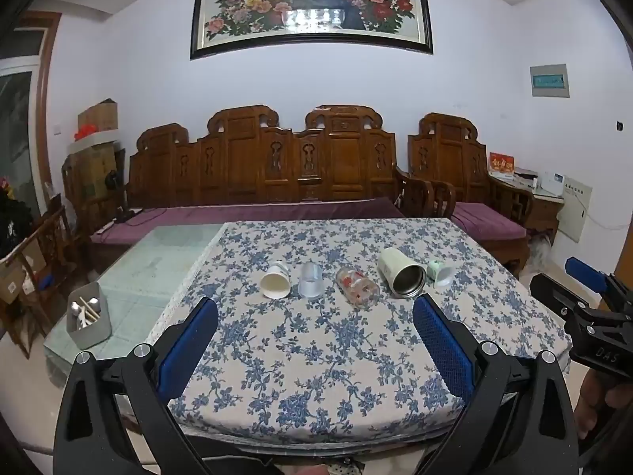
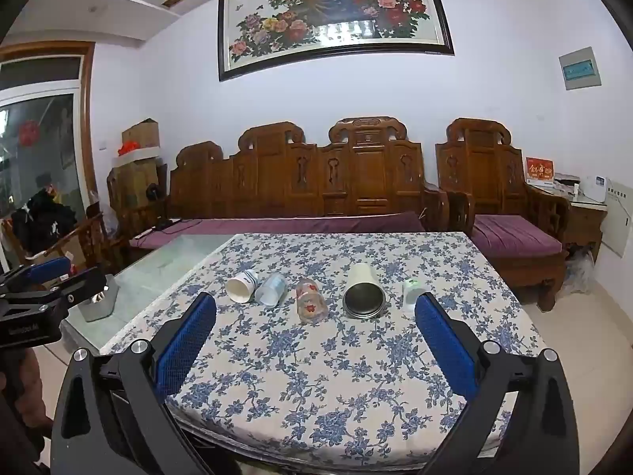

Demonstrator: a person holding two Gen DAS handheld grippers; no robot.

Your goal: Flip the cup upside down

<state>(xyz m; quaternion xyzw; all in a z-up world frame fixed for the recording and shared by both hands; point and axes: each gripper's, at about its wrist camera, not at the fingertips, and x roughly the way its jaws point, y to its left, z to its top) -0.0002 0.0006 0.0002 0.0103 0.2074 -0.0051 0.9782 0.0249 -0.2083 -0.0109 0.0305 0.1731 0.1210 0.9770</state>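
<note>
Five cups lie on their sides in a row mid-frame on the tablecloth (image 1: 316, 356): paper cup (image 1: 275, 285), clear cup (image 1: 311, 280), glass (image 1: 357, 287), steel tumbler (image 1: 400, 277), small green cup (image 1: 440, 274). Left gripper (image 1: 315, 340) and right gripper (image 2: 315, 336) both hang released and empty, low in frame near the table's front edge. I'd guess the glass is slick and breakable and the tumbler heaviest, so pinch across the body mid-length. Neighbours sit close; plenty of open cloth in front.

Left gripper (image 1: 315, 308) level, jaws spread wide, nothing held. Right gripper (image 2: 315, 304) alongside, same pose.
</note>
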